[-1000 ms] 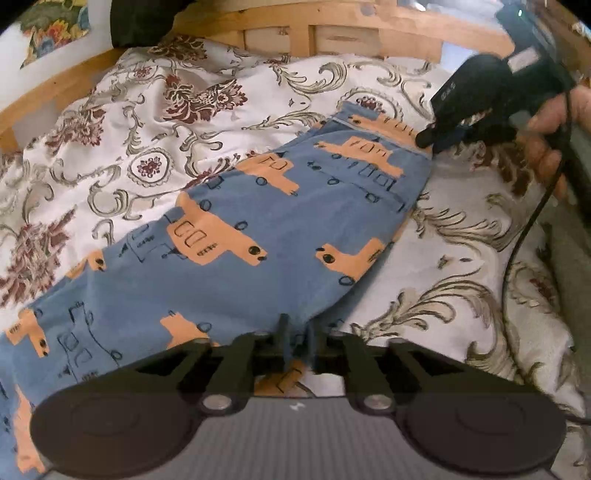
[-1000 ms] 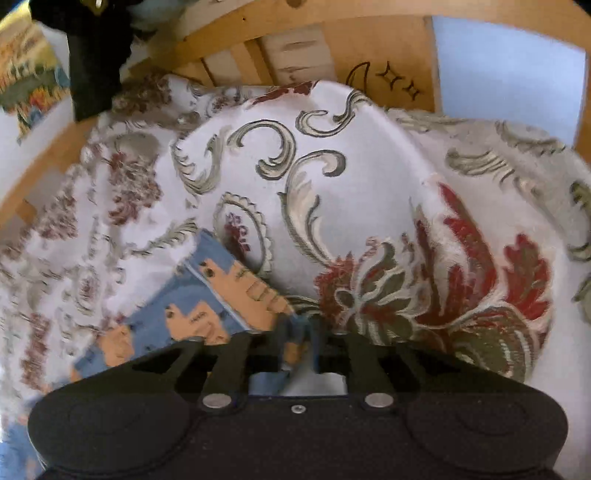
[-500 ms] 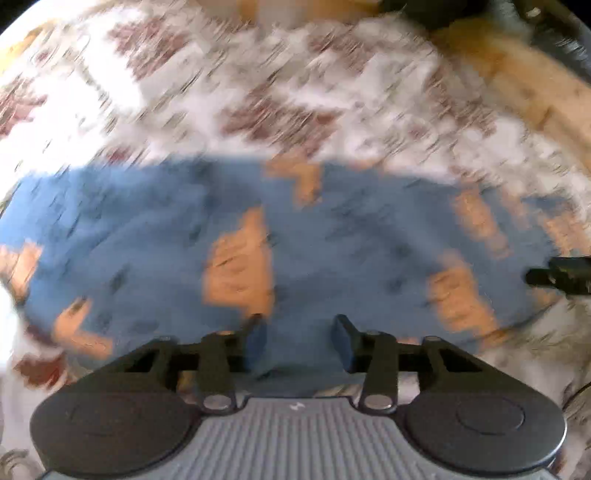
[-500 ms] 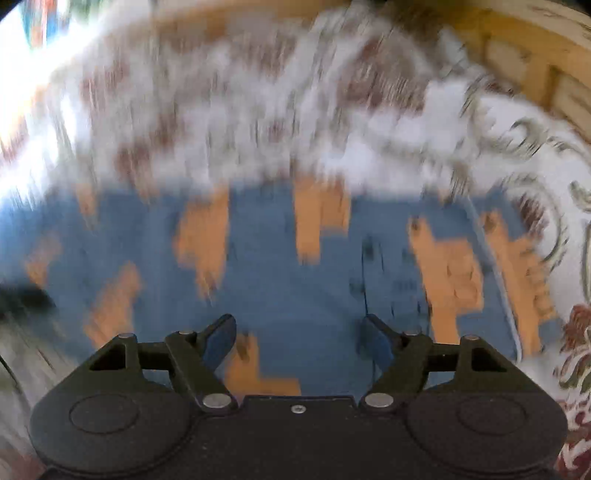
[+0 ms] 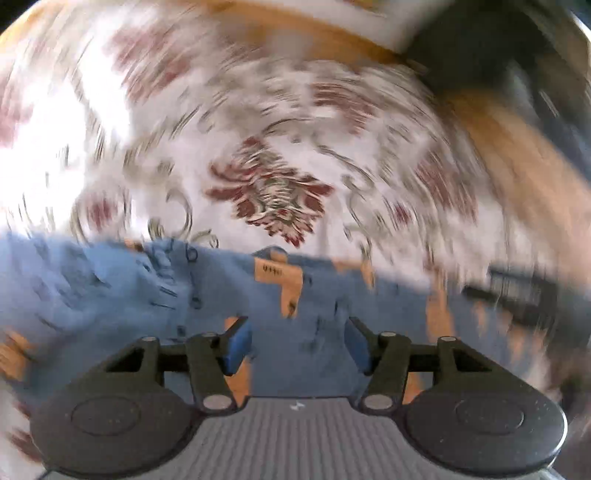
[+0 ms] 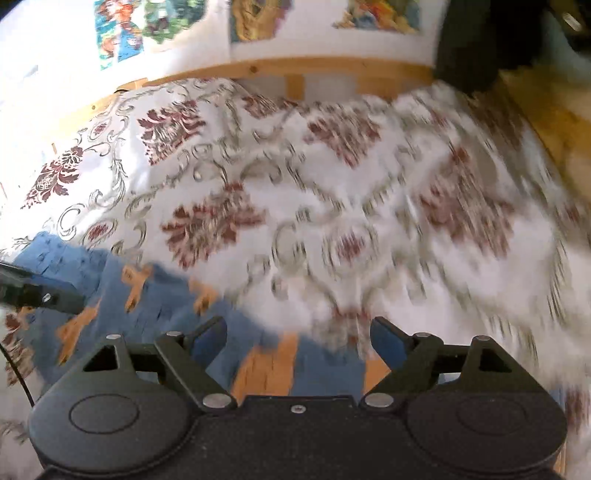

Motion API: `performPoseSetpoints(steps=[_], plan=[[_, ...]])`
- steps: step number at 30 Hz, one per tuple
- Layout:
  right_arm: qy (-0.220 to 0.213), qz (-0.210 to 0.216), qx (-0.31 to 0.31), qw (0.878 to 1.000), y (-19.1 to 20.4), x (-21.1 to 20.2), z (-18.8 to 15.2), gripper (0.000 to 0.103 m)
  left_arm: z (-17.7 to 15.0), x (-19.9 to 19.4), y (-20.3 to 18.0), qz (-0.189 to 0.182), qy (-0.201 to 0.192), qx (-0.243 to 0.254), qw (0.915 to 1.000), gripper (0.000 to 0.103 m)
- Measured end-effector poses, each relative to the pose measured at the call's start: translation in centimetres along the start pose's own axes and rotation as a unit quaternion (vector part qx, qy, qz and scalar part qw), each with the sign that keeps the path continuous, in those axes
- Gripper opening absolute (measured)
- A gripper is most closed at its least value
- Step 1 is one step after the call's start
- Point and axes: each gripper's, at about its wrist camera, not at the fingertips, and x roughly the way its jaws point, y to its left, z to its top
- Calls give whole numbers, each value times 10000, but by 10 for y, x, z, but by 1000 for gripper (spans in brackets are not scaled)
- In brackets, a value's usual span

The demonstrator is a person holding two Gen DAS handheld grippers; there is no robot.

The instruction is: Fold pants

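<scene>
- Left wrist view: the left gripper [image 5: 297, 345] is hovering low over the blue pants with orange truck print [image 5: 147, 295], its blue-padded fingers [image 5: 236, 345] spread wide with nothing between them, so it is released. The pants are lying flat across the lower half of the view on the floral bedspread [image 5: 273, 199], their far edge running straight from side to side. The picture is smearing heavily with motion, so the garment's outline and any fold lines are hard to make out. At the right edge a dark blurred shape [image 5: 517, 295] is showing over the cloth; it may be the other tool, but I cannot tell.
- Right wrist view: the right gripper [image 6: 299, 341] is also standing open and empty, poised over one end of the pants [image 6: 122, 314], where the cloth is meeting the bedspread [image 6: 332, 184]. The left tool's dark tip [image 6: 37, 295] is reaching in over the pants at the far left. A wooden bed frame [image 6: 295, 70] and wall pictures [image 6: 122, 33] are lying beyond.
- Progress, as a judgement: the pants appear laid in one long band, possibly halved leg on leg, with both tools free; the crosswise folds seem not yet done.
- Containers: none are appearing in either view.
</scene>
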Motion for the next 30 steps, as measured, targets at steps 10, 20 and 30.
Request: performPoseSetpoints(steps=[10, 20, 30], plan=[[-180, 526, -936, 9941, 18, 42, 23, 76, 35, 61, 56, 639, 304, -2638, 9620, 1], [633, 2842, -1376, 9467, 56, 91, 59, 35, -10, 50, 73, 356, -200, -2585, 9651, 0], [1004, 2972, -1820, 9319, 100, 133, 58, 31, -7, 51, 77, 191, -196, -2448, 9692, 0]])
